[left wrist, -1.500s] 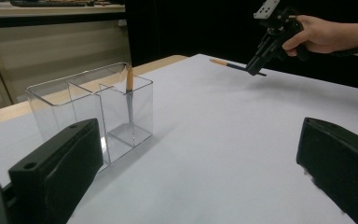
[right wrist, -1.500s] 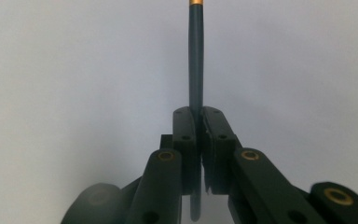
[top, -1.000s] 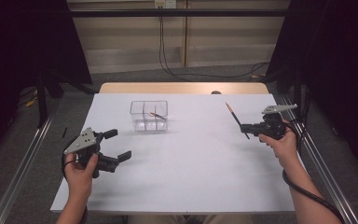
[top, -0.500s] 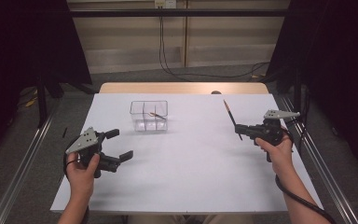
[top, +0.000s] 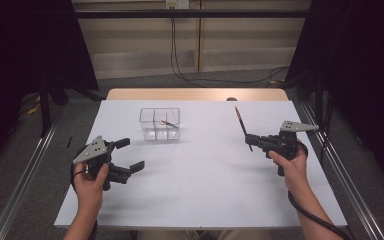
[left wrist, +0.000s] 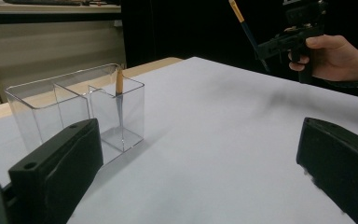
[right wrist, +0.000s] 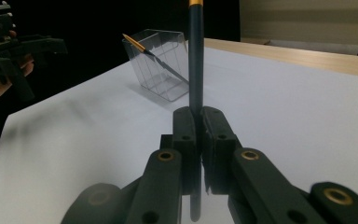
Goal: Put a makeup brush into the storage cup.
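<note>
Our right gripper (top: 250, 141) clamps a dark pencil (top: 242, 126) over the table's (top: 205, 200) three o'clock side. Bare white surface separates it from the clear divided box (top: 159, 123) at eleven o'clock, holding another pencil (top: 169, 122). Our left gripper (top: 130, 154) gapes wide at eight o'clock.

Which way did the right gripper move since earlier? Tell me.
Yes: the right gripper, shut on the pencil, moved left, toward the clear box.
</note>
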